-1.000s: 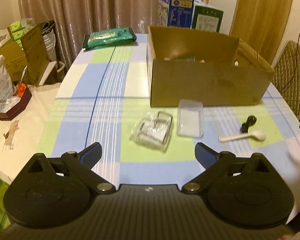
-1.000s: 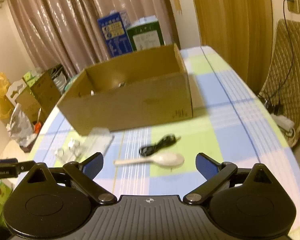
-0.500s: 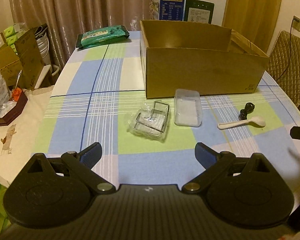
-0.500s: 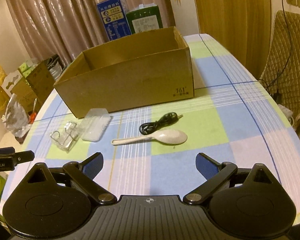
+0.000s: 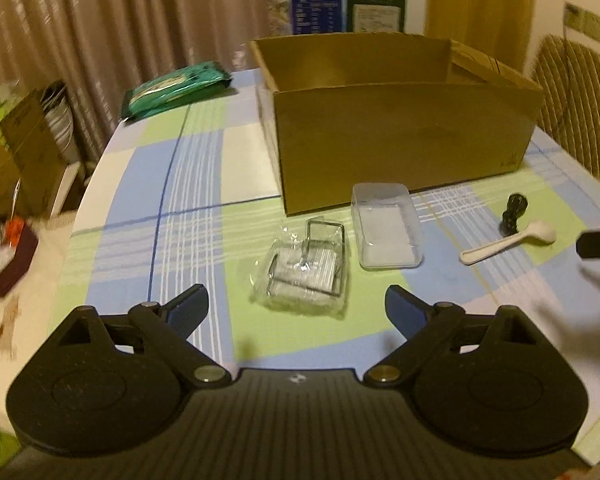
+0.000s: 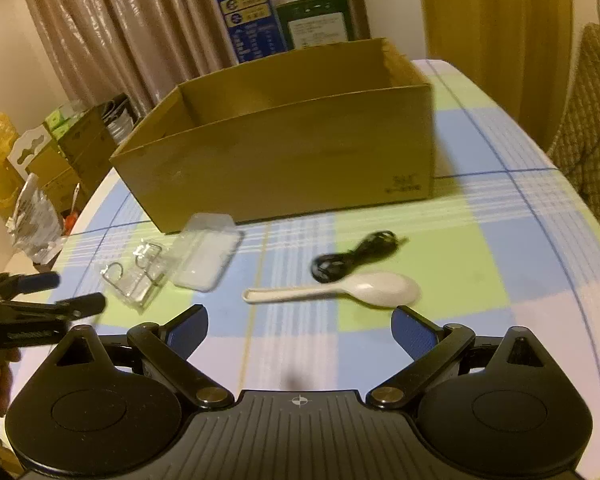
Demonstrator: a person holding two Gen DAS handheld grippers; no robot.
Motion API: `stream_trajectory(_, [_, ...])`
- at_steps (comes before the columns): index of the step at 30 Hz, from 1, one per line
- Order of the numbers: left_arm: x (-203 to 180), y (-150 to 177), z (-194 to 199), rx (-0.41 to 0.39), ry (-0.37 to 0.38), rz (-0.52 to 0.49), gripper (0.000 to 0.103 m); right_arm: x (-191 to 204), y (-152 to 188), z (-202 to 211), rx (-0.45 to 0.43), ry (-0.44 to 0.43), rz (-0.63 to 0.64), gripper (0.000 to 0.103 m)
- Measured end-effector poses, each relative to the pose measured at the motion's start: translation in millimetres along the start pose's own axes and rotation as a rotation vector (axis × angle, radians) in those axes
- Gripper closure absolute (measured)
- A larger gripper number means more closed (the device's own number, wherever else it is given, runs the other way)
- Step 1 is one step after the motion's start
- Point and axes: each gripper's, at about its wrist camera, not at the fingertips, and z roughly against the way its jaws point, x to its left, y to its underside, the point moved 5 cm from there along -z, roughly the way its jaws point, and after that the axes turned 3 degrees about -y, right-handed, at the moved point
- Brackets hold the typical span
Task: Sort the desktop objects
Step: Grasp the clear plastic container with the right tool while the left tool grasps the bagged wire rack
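Observation:
A brown cardboard box (image 5: 400,136) (image 6: 284,160) stands open on the checked tablecloth. In front of it lie a clear packet of wire clips (image 5: 306,270) (image 6: 138,274), a clear plastic case (image 5: 386,226) (image 6: 206,256), a white spoon (image 5: 508,240) (image 6: 340,290) and a coiled black cable (image 5: 514,210) (image 6: 354,256). My left gripper (image 5: 296,308) hovers just short of the clip packet; its jaws are wide and closing, nothing between them. My right gripper (image 6: 300,326) hangs open just short of the spoon, holding nothing.
A green packet (image 5: 176,88) lies at the far left of the table. Blue and green cartons (image 6: 280,24) stand behind the box. Cardboard boxes and bags (image 6: 40,168) crowd the floor at the left; a padded chair (image 5: 580,100) stands at the right.
Both grippers have sunk toward the table and come closer to the objects. The left one has rolled a little and its jaws have narrowed slightly.

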Motion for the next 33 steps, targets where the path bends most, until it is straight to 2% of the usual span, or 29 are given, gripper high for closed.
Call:
stream_trajectory(2, [0.6,-2.0,-9.6,-0.007,0.013,-0.027,0.014,6.1,-3.8,-9.0,0.004,-0.006,0.008,0.007])
stream_trajectory(4, [-0.8,-3.5,-17.8,-0.017,0.026,-0.063,0.021,12.3,-7.9,-20.0,0.009,-0.011,0.017,0.007])
stream_trajectory(6, [-3.3,-4.3,-24.7,-0.028,0.045,-0.102,0.024,18.8,-12.1,-30.8,0.012,-0.014,0.027,0.007])
stream_trajectory(11, [-4.6,-4.2,-40.2,-0.041,0.064,-0.157,0.024,32.8,-19.0,-57.7,0.023,-0.021,0.042,0.007])
stream_trajectory(14, [-0.6,-4.1,-47.7,-0.038,0.075,-0.136,0.027,41.8,-22.5,-72.2,0.032,-0.027,0.057,0.007])
stream_trajectory(17, [5.2,-4.4,-53.2,-0.027,0.093,-0.094,0.035,50.5,-25.7,-85.3,0.038,-0.03,0.07,0.008])
stream_trajectory(22, [11.7,-4.8,-54.5,-0.004,0.125,-0.014,0.043,67.8,-29.4,-106.7,0.049,-0.04,0.085,0.009])
stream_trajectory(26, [18.7,-3.0,-50.6,0.009,0.11,0.054,0.045,80.6,-32.2,-126.1,0.064,-0.044,0.104,0.015])
stream_trajectory(33, [24.7,1.6,-52.1,0.008,0.119,0.079,0.041,89.4,-34.4,-157.3,0.111,-0.007,0.12,0.022])
